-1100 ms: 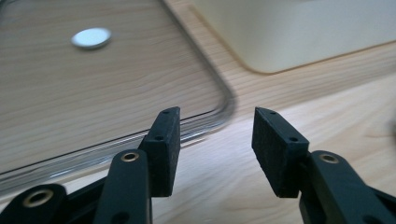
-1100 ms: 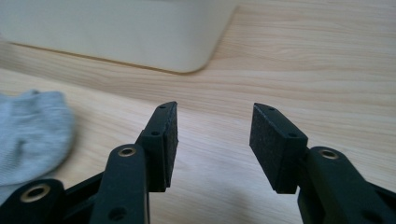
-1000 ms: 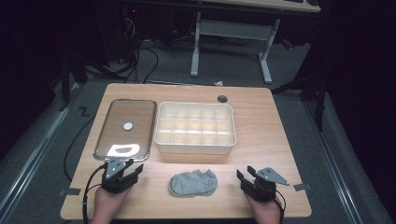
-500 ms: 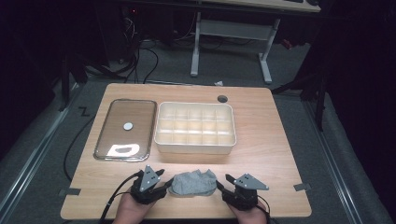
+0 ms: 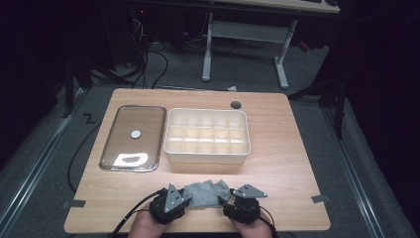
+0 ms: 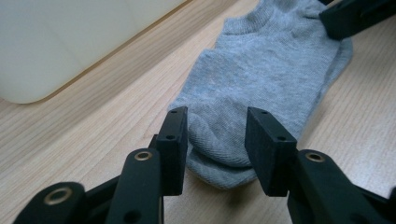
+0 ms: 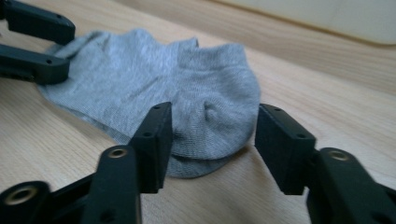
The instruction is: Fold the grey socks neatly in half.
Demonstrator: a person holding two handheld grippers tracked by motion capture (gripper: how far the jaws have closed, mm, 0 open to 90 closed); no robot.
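The small grey knitted sock [image 5: 205, 192] lay at 6 o'clock on the wooden counter [image 5: 287, 168]. The left claw [image 6: 215, 140], just closing, and the right claw [image 7: 212, 142], just opening, both stood apart around its ends.

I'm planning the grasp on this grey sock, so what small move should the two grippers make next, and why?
Probably close both pairs of jaws. The left gripper straddles one end of the grey knitted sock and its jaws have just been closing; the right gripper, whose jaws have just been opening, straddles the other end. Neither pair of pads presses the fabric yet, and the sock lies flat on the wooden table.
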